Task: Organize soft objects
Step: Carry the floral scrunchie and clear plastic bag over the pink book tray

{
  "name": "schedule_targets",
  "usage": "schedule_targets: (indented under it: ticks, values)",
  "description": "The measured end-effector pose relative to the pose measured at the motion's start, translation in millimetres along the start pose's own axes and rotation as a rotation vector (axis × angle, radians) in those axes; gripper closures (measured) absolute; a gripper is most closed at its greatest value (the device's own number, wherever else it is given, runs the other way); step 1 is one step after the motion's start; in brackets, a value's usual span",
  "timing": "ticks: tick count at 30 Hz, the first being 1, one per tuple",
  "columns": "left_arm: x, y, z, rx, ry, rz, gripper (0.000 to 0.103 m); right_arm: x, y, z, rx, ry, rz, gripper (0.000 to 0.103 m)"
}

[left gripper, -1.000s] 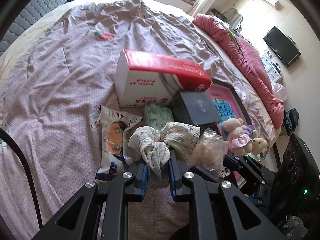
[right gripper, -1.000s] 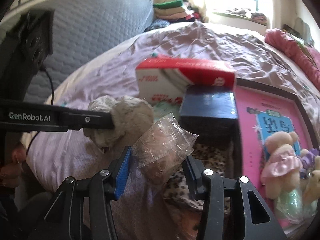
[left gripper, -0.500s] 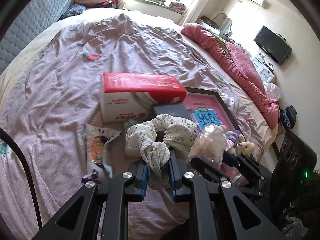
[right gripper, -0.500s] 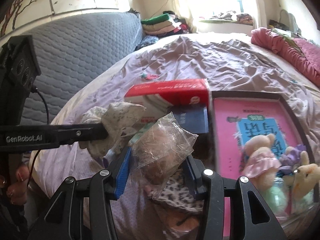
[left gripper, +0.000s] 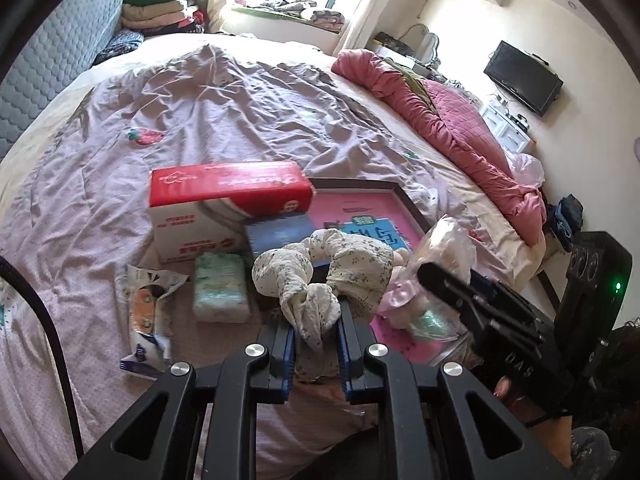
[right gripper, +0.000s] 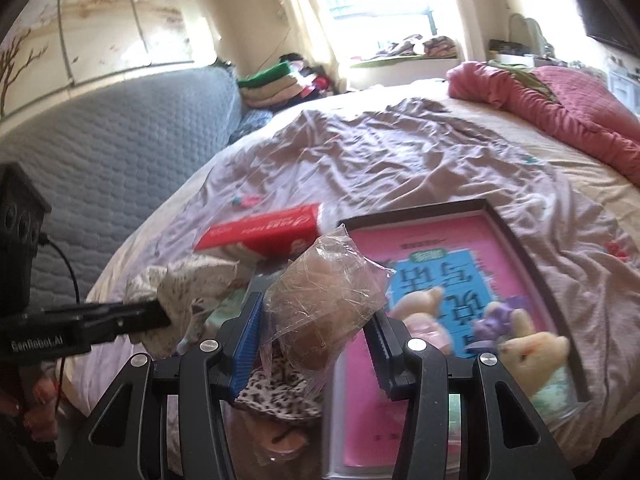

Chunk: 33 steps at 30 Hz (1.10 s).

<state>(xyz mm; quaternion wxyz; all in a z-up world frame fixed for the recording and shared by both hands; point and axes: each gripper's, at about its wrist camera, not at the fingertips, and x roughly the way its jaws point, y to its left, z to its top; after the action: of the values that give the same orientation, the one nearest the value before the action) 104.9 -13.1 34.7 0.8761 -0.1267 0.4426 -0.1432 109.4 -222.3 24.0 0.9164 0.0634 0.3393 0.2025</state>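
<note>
My left gripper (left gripper: 316, 330) is shut on a cream floral scrunchie (left gripper: 324, 266) and holds it above the bed's near edge. The scrunchie also shows in the right wrist view (right gripper: 188, 292). My right gripper (right gripper: 316, 336) is shut on a clear plastic bag with a brownish soft item inside (right gripper: 324, 304); the bag also shows in the left wrist view (left gripper: 448, 244). Small plush bears (right gripper: 532, 348) lie on a pink framed tray (right gripper: 516, 248). A leopard-print cloth (right gripper: 280, 396) lies under the right gripper.
A red and white box (left gripper: 224, 204), a dark blue box (left gripper: 280, 232), a pale green tissue pack (left gripper: 220, 286) and a wipes packet (left gripper: 148, 316) lie on the mauve bedsheet (left gripper: 200, 112). A pink quilt (left gripper: 448, 128) runs along the right side. The grey headboard (right gripper: 120, 152) is at left.
Both grippers have risen and pulled back from the pile with their objects. The boxes and tray now sit farther off, and more of the room shows.
</note>
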Motion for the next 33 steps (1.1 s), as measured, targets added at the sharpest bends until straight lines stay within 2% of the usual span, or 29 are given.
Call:
schedule_targets:
  ticks: [4, 16, 24, 33]
  values:
    - [0.2, -18.0, -0.5, 0.031, -0.005, 0.003, 0.085, -16.9, -15.0, 4.3, 0.03, -0.024, -0.006, 0.053]
    - [22.2, -65.0, -11.7, 0.12, 0.055, 0.01, 0.085, -54.1, -62.4, 9.6, 0.122, -0.084, -0.032, 0.053]
    - [44.3, -90.6, -24.5, 0.173, 0.111, 0.016, 0.085, -55.8, -77.4, 6.3, 0.149, -0.082, -0.025, 0.053]
    - [71.9, -104.5, -37.2, 0.174, 0.166, 0.028, 0.085, -48.5, -83.0, -1.0, 0.161, -0.064, -0.013, 0.053]
